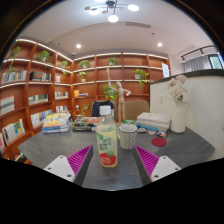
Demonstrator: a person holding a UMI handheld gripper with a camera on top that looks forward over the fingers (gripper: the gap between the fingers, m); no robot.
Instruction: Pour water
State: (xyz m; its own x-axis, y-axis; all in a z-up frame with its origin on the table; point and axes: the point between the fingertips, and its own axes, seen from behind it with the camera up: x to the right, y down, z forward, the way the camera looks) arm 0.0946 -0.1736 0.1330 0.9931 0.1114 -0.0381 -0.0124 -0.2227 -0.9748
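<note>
A clear plastic bottle (107, 145) with a green cap and a red-and-yellow label stands upright on the grey table (60, 145), just ahead of the fingers and between their lines. Right beside it, a little farther back, stands a pale patterned cup (128, 136). My gripper (112, 162) is open, its magenta pads (79, 159) spread wide on either side with nothing between them. The bottle and the pads do not touch.
A stack of books and small items (55, 122) lies at the table's back left. A white box-like thing (154, 121) and a white vase with flowers (178, 104) stand at the back right. Wooden bookshelves (30, 90) line the room behind.
</note>
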